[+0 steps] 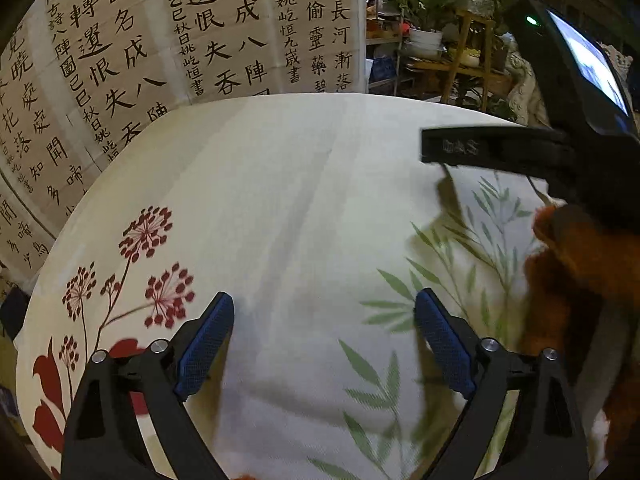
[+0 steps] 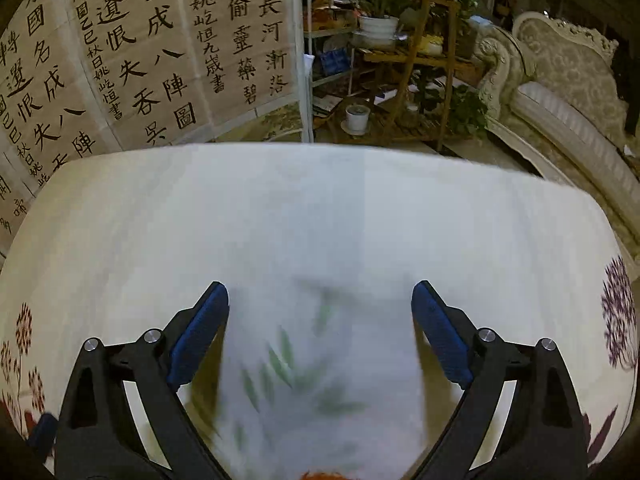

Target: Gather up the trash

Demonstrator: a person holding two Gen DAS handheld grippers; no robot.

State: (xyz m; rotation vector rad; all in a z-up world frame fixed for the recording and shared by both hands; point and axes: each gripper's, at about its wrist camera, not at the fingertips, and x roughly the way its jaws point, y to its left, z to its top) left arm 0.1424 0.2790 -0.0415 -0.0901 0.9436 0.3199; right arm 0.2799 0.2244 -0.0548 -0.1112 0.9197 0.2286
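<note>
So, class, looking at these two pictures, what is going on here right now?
A person holds a pair of tongs in each hand above a table covered by a floral tablecloth. The left tongs and the right tongs are both open and empty. No trash shows on the cloth. An orange sleeve shows at the right of the left view.

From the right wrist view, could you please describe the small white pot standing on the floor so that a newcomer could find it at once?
Start at the calligraphy panels behind the floral tablecloth, then look right to the wooden plant stand. The small white pot stands on a saucer at floor level by the stand's foot. Unlike the larger white planter higher up, it shows no tall foliage.
</note>
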